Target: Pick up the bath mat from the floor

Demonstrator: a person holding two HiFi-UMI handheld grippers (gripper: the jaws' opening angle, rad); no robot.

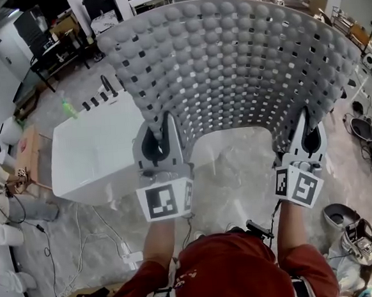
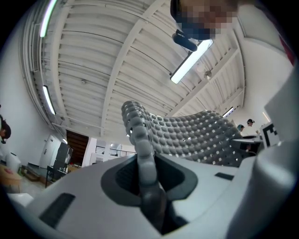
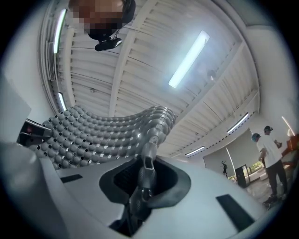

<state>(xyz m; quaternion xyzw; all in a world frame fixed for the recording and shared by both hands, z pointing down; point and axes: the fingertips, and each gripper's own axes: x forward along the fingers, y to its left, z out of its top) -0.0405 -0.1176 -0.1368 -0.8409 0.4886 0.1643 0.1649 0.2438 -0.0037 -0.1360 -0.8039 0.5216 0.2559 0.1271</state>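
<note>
The grey rubber bath mat (image 1: 231, 64), covered with round bumps and square holes, is no longer on the pale stone floor (image 1: 234, 192). It is in the air in front of the person, spread like a fan above the white rectangular bathtub (image 1: 90, 158).

The left gripper (image 1: 160, 124) has its jaws nearly together and pinches the near edge of the mat close to its left corner. In the left gripper view a row of bumps runs straight in between the jaws. The right gripper (image 1: 307, 119) is closed in the same narrow way on the near edge close to the right corner. No other thing is in either grip.

I judge that the lifting is almost done, but some risks remain. Each grip takes only a thin strip of a soft, flexible edge, so the rubber may slide out if one hand pulls sideways or moves quickly. The mat rises above the grippers with no support at its far edge, so it may fold over. It also hides much of the bathtub from the head view.
</note>
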